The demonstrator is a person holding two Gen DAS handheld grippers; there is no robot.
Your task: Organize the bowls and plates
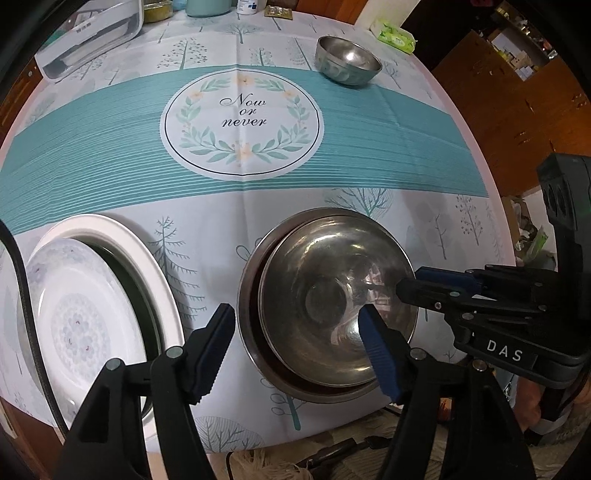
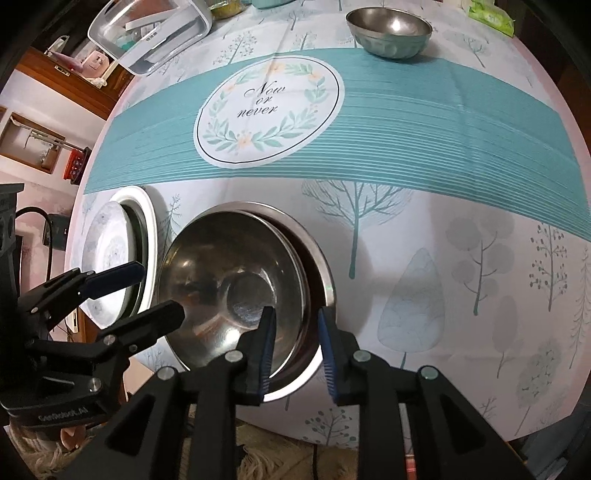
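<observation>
Stacking of the metal bowls appeared to be the step in hand. Two nested round stainless-steel bowls (image 1: 332,306) were seen at the near edge of the bench (image 1: 110,155), which was covered by a teal-and-white tree-printed cloth; the inner bowl sat off-centre in the outer one. Just beside them, to the left, a white floral-patterned plate (image 1: 77,325) lay tilted inside a larger white-rimmed dish (image 1: 147,258). A third, smaller stainless-steel bowl (image 2: 389,35) stood well apart at the far side of the bench, near a green packet (image 1: 395,35), and a clear plastic lidded box (image 2: 151,33) was placed at the far left. The left hand-held gripper (image 1: 299,350) was held with its fingers wide apart, one outside the nested bowls' left rim and one over the inner bowl, nothing being gripped. The right hand-held gripper (image 2: 295,350) was held with its fingers apart astride the bowls' near right rim, not closed on it as far as could be judged. The task was judged partly done: the far bowl was not yet gathered. The next move would probably call for the right fingers to be closed on the rim, or for the far bowl to be fetched and nested.
</observation>
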